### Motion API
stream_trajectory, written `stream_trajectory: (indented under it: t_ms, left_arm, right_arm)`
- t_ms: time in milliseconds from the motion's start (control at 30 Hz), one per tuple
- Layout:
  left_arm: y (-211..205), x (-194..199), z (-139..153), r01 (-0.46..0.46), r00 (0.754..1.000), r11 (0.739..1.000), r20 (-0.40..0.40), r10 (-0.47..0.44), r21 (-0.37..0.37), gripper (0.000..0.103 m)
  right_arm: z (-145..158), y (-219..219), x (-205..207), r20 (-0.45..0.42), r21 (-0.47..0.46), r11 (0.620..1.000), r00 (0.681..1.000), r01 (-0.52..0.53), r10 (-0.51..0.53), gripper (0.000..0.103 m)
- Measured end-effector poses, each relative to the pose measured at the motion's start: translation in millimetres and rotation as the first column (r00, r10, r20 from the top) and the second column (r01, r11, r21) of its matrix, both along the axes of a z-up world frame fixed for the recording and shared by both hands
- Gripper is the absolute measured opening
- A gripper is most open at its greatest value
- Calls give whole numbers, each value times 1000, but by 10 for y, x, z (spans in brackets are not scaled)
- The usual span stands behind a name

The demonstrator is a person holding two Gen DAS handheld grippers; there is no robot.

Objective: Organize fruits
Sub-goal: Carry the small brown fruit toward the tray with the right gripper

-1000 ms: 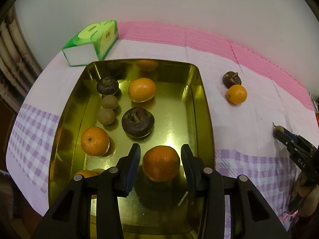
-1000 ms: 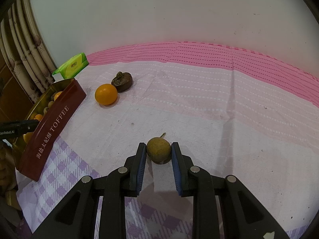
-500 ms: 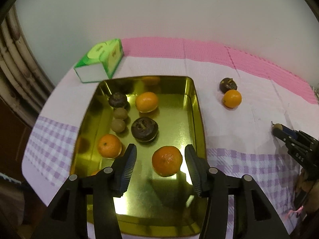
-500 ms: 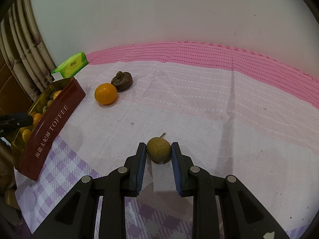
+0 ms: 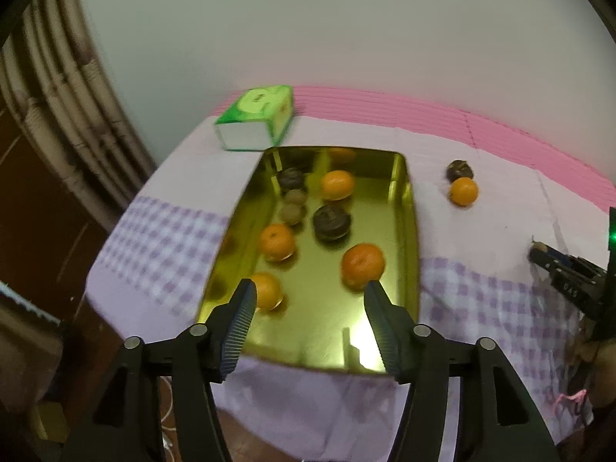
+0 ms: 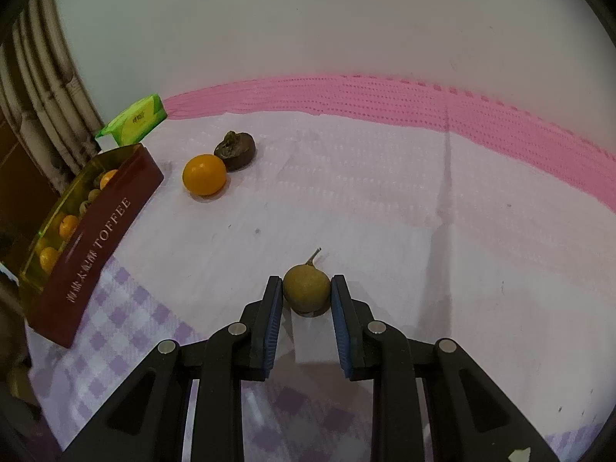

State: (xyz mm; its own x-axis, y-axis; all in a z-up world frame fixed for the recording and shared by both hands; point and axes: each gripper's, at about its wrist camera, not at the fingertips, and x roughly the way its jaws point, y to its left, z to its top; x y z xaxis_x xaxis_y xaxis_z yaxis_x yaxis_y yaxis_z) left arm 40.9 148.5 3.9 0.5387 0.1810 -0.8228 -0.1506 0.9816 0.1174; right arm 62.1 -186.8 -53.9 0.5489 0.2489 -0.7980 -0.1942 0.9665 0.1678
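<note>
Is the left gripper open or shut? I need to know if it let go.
Open. The left gripper has its jaws spread wide with nothing between them; the orange lies in the gold tin.

Gold tin [image 5: 408,208] w/ maroon side, orange fruit [image 5: 362,265], purple-check cloth [image 5: 169,238], green box [image 5: 256,115]

We held the left gripper [image 5: 308,315] wide and empty above the gold tin [image 5: 410,231], oranges and dark mangosteens inside, one orange [image 5: 463,191] touching a mangosteen [image 5: 459,169] on the cloth, green tissue box [image 5: 256,117] behind.
</note>
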Motion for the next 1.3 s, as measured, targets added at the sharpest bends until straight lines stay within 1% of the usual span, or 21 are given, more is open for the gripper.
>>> stream_trajectory:
  t_ms: [167,233,433,533,633,767,1000,1167,1300]
  left_arm:
    - [59,-193,-26,-18,1000,999,-3,18,51,62]
    - [84,-239,-32,-21,1000,998,-1,21,61,62]
    - [210,-350,6,-52,999,997,20,51,64,64]
    - [273,-371,26,-70,997,995,41,67,77,66]
    - [320,-375,-4,-80,996,995,42,77,67,67]
    - [347,-360,-67,-82,996,993,27,80,80,67]
    - [440,-350,-55,-104,994,993,38,101,63,68]
    - [484,-331,-84,-112,994,992,25,111,58,68]
    - [525,-309,-110,-120,993,992,12,120,49,68]
  right_arm:
    - [21,14,-181,-21,29,999,1000,13,-12,23]
    - [32,30,-256,-26,39,999,1000,15,-14,23]
    - [100,123,-502,-31,60,998,999,9,-7,23]
    - [196,192,-588,-23,70,998,1000,-2,4,23]
    - [320,294,-649,-7,77,997,1000,-22,22,23]
    - [504,467,-699,21,92,994,998,-56,55,23]
    - [835,936,-729,73,112,980,985,-164,157,23]
    - [950,1290,-730,84,122,961,968,-247,238,23]
    - [941,1550,-706,74,126,947,955,-295,287,23]
